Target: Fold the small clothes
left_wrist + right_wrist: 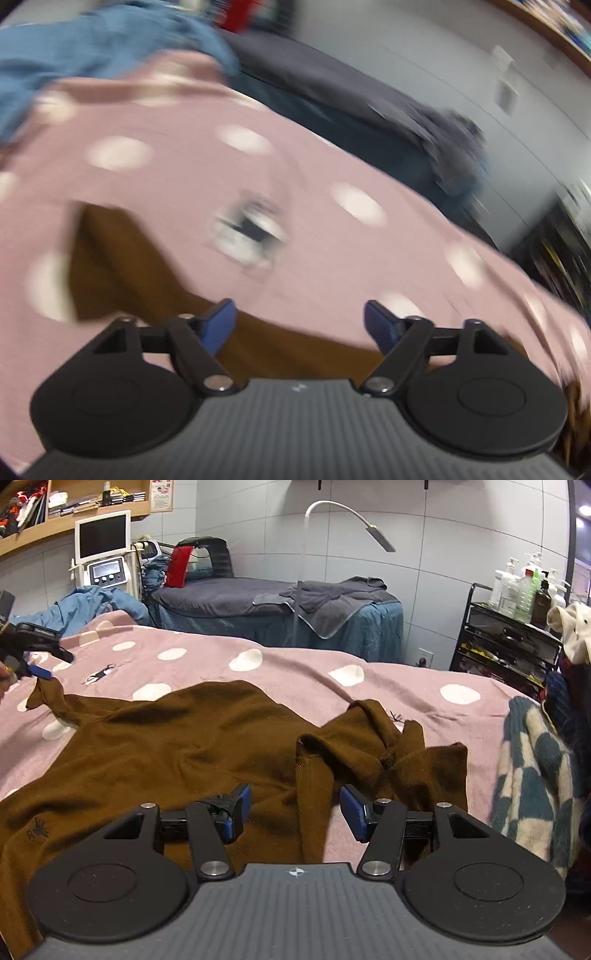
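A brown knit garment (192, 738) lies spread on the pink dotted blanket (295, 668), with one sleeve (384, 749) crumpled at the right. My right gripper (295, 812) is open and empty, low over the garment with the folded sleeve edge between its fingers. My left gripper (300, 325) is open over the garment's edge (122, 266) in the blurred left wrist view. It also shows at the far left of the right wrist view (33, 664), just above the raised corner of the garment (44, 694).
A checked blue and cream cloth (532, 786) lies at the right edge of the bed. A second bed with grey towels (295, 602), a floor lamp (306, 572), a black cart with bottles (509, 627) and a blue garment (92, 605) stand behind.
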Motion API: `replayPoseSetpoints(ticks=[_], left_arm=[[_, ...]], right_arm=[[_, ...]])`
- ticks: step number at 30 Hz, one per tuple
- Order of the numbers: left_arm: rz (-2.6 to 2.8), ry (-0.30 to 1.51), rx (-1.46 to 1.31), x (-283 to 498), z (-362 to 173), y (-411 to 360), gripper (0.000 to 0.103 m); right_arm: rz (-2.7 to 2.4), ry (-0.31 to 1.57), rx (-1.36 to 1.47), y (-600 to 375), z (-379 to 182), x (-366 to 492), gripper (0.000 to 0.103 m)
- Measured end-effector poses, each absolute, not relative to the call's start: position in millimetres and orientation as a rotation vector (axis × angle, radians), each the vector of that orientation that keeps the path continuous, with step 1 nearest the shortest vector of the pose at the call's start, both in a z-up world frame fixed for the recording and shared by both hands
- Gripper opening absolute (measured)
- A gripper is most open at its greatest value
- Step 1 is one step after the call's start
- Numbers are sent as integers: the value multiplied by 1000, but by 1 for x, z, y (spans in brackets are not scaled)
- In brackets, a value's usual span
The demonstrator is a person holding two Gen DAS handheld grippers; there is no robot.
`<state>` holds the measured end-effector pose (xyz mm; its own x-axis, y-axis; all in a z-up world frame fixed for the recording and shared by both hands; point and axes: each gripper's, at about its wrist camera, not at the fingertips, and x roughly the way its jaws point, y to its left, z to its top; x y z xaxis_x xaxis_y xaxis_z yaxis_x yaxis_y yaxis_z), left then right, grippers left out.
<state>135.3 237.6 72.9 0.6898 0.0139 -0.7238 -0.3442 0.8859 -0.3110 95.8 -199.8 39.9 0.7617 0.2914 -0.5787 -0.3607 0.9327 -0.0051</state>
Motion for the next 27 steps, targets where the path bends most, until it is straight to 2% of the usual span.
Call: replayPoseSetpoints(ticks=[5,10,11,12,13,14,16,17,19,20,23,25,26,27], left_arm=[[-22,872,-136,174,50,124,94],[-117,810,226,196,27,51,98],[-101,826,276,201,20,46,92],[-112,854,276,206,13,47,76],[-149,861,191,207,12,52,65],[-180,882,84,209,14,59,43],[-161,909,2,211,20,76,15],[-154,902,-27,211,25,85,8],[-95,861,-63,213,37,115,8],[-30,832,-38,210,45,127,1],[164,794,43,216,58,170,2],[166,843,-100,220,60,202,12],[176,849,-158,217,60,212,26],[173,856,-186,213,61,216,53]], right_arm=[[351,630,-113,-202,38,95,90],[337,648,-110,-207,35,92,91],[335,652,-107,-208,34,92,91],[333,655,-103,-209,33,91,91],[333,657,-100,-210,33,91,91],[332,659,-98,-210,32,91,91],[332,661,-100,-211,31,92,91],[330,662,-97,-212,31,92,91],[334,649,-78,-213,32,94,89],[341,634,-67,-213,33,95,89],[368,615,-74,-207,36,102,89],[374,614,-84,-202,34,109,89],[379,628,-80,-200,31,116,89],[374,651,-74,-197,28,122,89]])
